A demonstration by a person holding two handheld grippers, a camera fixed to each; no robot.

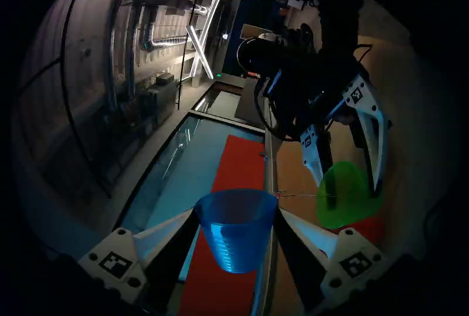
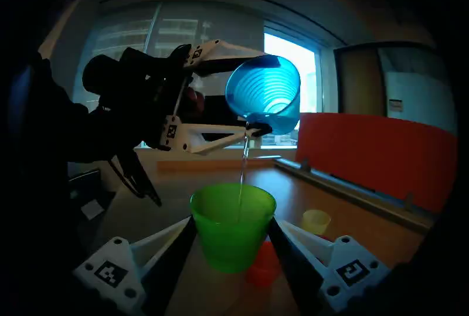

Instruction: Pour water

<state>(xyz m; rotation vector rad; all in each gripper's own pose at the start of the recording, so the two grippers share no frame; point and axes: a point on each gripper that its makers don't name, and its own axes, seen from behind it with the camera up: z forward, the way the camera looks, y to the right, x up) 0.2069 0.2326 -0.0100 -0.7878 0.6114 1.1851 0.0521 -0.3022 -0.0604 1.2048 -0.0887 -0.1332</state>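
Left gripper clamped on a translucent blue plastic cup, one finger on each side. In the right gripper view that cup is tipped over, with a thin water stream running from its rim into a translucent green plastic cup. Right gripper pinches the green cup, upright, directly under the blue one. Past it are a small orange cup and a small yellow cup on the wooden tabletop, with a red partition panel behind.
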